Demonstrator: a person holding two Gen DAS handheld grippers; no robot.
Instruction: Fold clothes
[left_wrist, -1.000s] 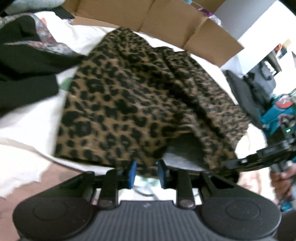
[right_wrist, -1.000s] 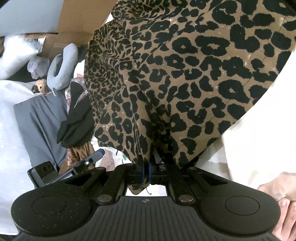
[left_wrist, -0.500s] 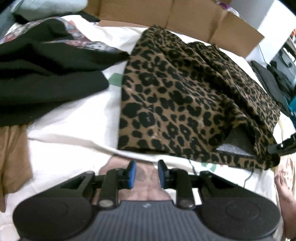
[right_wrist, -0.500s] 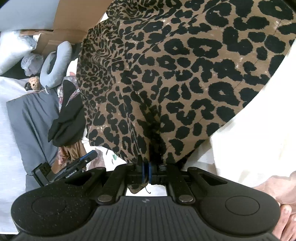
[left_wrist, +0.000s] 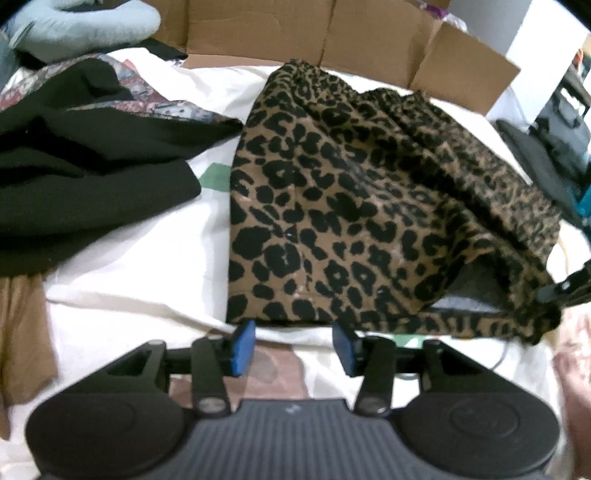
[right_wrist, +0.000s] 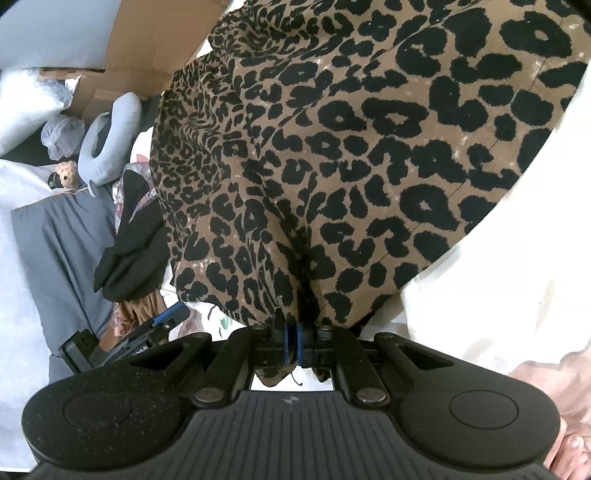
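In our left view, our left gripper (left_wrist: 293, 347) is wide open with nothing in it, just below the near edge of the leopard cloth (left_wrist: 369, 206), which lies on the white sheet (left_wrist: 147, 258) beside black clothes (left_wrist: 85, 173).

In our right view, our right gripper (right_wrist: 291, 341) is pinched tight on the leopard cloth (right_wrist: 351, 147).

So the surface is a white sheet (left_wrist: 147, 266) with a few coloured print patches. Lying right on it: the leopard-print garment (left_wrist: 351, 206) spread mid-sheet, a pile of black clothes (left_wrist: 85, 177) to its left, and a brown fabric piece (left_wrist: 22, 332) at the left edge. Cardboard box flaps (left_wrist: 332, 33) run along the far side.
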